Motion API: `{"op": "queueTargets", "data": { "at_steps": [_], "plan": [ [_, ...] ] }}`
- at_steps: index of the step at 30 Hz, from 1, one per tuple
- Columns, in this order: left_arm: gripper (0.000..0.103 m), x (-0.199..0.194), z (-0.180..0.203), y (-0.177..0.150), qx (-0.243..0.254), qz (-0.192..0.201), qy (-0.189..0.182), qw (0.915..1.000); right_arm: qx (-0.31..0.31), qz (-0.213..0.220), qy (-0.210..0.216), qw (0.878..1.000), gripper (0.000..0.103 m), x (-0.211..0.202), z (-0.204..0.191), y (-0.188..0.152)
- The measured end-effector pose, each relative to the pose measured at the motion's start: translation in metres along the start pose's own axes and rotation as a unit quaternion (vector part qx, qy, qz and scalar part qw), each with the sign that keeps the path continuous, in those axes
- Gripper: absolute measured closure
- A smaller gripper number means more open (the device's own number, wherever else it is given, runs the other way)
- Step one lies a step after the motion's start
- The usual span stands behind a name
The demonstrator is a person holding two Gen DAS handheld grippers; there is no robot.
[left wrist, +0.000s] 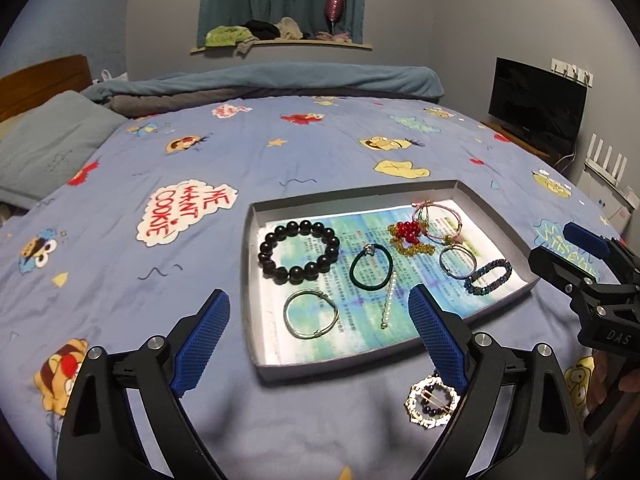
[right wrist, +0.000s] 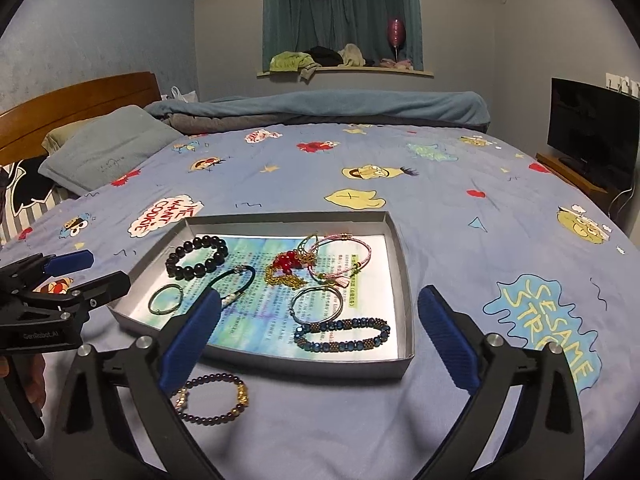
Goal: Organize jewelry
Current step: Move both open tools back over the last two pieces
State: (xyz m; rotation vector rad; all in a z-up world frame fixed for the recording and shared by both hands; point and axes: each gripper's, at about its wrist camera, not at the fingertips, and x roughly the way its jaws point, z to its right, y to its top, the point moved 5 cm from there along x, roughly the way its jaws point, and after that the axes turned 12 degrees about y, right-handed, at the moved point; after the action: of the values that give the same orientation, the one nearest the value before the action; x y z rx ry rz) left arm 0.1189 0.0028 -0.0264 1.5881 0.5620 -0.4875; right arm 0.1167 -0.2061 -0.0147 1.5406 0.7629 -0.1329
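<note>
We held both grippers over the bed. Left gripper (left wrist: pixel 320 344) spread wide, nothing btwn fingers. Shallow grey tray (right wrist: pixel 404 280) on the bedspread (right wrist: pixel 440 208), long axis running left-right. Inside we counted 8 pcs, incl. 1 black bead bracelet (right wrist: pixel 197 258) and 1 blue beaded bracelet (right wrist: pixel 342 334). 1 purple-and-gold bracelet (right wrist: pixel 212 398) lay flat just outside the tray's near wall. Right gripper (right wrist: pixel 320 344) likewise spread, empty.
</note>
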Motion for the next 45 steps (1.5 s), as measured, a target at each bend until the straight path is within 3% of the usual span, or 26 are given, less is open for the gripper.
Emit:
{"op": "queueTargets", "data": {
  "at_steps": [17, 29, 37, 42, 45],
  "plan": [
    [0.011, -0.036, -0.004, 0.001, 0.007, 0.016, -0.004, 0.9998, -0.006, -0.007, 0.007, 1.0, 0.006, -0.023, -0.019, -0.004],
    [0.011, -0.049, -0.018, -0.04, 0.035, -0.009, -0.01, 0.9993, -0.022, -0.029, 0.001, 0.999, 0.006, -0.045, -0.032, -0.023],
    [0.011, -0.035, -0.019, -0.08, 0.034, -0.06, -0.031, 0.9972, -0.003, -0.065, 0.013, 0.998, 0.006, -0.035, -0.027, -0.057],
    [0.011, -0.027, -0.011, -0.089, 0.046, -0.06, -0.039, 0.9964, -0.007, -0.075, 0.022, 0.997, 0.006, -0.025, -0.03, -0.073],
    [0.011, -0.02, -0.007, -0.091, 0.027, -0.066, -0.055, 0.9959, -0.006, -0.078, 0.029, 0.997, 0.013, -0.015, -0.029, -0.079]
  ]
}}
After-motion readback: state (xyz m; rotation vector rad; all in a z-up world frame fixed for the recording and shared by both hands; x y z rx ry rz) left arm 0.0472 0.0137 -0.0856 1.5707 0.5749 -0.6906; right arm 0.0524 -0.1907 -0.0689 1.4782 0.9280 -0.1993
